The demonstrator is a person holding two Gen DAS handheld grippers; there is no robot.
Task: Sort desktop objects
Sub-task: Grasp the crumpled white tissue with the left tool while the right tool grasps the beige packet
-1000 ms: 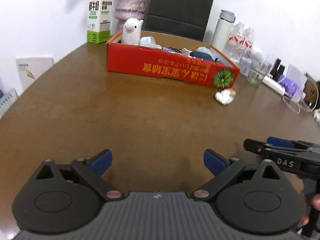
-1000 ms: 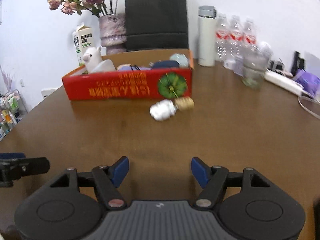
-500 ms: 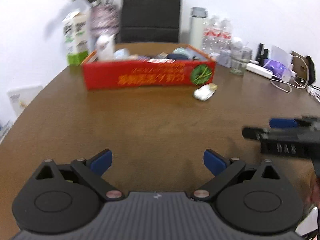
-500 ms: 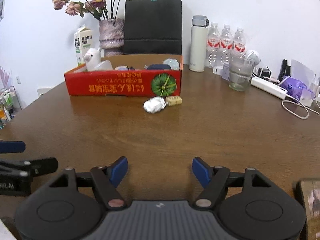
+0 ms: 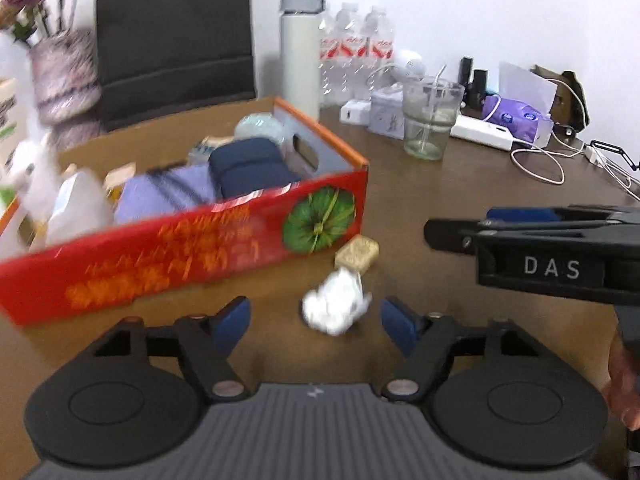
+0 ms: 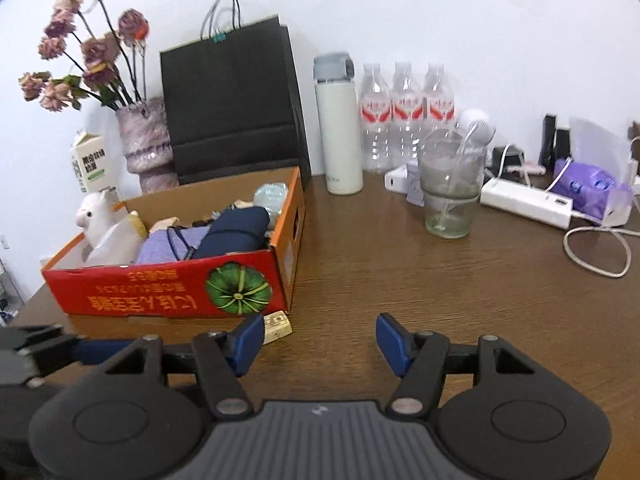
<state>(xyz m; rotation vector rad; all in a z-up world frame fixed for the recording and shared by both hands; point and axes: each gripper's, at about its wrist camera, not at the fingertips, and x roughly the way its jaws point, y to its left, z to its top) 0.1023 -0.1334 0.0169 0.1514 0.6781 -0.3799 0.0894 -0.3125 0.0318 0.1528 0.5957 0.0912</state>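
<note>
Between L jaws: crumpled wad (image 5: 335,307)

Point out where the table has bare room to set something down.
Bare wood lies between the red box and the glass, running forward past the right gripper. It is crowded along the wall: thermos, bottles, power strip. The crumpled paper and small block crowd the box's front corner.

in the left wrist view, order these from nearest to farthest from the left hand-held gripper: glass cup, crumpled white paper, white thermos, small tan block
1. Crumpled white paper, just ahead between the left hand-held gripper's open fingers.
2. Small tan block, just past it, by the red box corner.
3. Glass cup, farther back on the right.
4. White thermos, at the back by the wall.
</note>
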